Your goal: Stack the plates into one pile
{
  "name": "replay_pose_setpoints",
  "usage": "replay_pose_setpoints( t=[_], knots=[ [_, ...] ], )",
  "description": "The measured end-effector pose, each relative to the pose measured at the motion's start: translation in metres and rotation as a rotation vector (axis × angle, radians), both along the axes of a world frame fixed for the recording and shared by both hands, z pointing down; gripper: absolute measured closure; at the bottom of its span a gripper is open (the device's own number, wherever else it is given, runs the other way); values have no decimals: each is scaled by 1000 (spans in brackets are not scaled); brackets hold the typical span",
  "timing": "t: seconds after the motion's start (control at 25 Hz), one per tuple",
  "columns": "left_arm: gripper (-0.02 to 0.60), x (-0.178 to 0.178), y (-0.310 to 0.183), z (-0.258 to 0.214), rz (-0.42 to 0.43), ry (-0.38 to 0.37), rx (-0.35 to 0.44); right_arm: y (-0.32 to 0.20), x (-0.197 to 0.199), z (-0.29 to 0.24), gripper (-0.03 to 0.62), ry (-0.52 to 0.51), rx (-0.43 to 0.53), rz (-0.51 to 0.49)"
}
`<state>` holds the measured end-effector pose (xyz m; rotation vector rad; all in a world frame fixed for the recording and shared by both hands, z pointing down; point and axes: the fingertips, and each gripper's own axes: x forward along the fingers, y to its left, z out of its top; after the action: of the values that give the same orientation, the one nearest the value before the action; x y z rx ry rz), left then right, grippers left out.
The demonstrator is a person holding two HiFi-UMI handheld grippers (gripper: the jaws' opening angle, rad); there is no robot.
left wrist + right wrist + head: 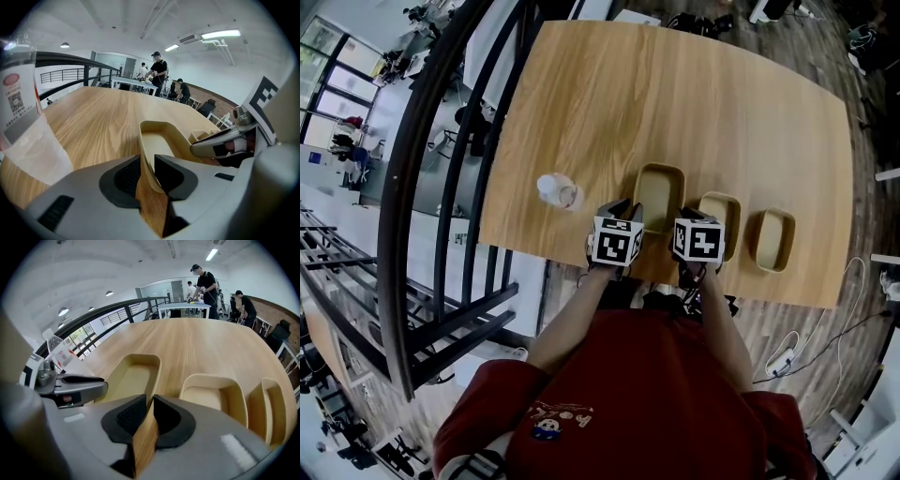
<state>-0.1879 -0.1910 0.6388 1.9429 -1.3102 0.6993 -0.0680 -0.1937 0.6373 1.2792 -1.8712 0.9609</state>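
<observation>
Three beige rectangular plates lie in a row near the table's front edge: the left plate [659,195], the middle plate [719,219] and the right plate [773,240]. My left gripper [146,174] straddles the near left wall of the left plate [159,140]; the wall stands between its fingers and I see no firm squeeze. On the other side of that same plate [133,376], my right gripper [146,414] sits at the near right corner. Its narrow gap shows mostly table wood, and the rim only reaches its fingertips. The middle plate [213,397] and the right plate [269,411] lie to its right.
A clear plastic cup [558,190] with a label lies left of the plates, close beside my left gripper [619,214]. The wooden table [694,103] stretches away behind the plates. A black railing [422,187] runs along its left side. People stand at a far table [185,308].
</observation>
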Motion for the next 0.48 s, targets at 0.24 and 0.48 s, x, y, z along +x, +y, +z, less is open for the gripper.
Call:
replay_pose_setpoints(
  t=[0.24, 0.48],
  knots=[
    [516, 2, 4, -3, -2, 16, 5, 1, -1, 1, 537, 14, -6, -7],
    [535, 1, 0, -12, -5, 17, 28, -3, -1, -8, 546, -22, 61, 10]
  ],
)
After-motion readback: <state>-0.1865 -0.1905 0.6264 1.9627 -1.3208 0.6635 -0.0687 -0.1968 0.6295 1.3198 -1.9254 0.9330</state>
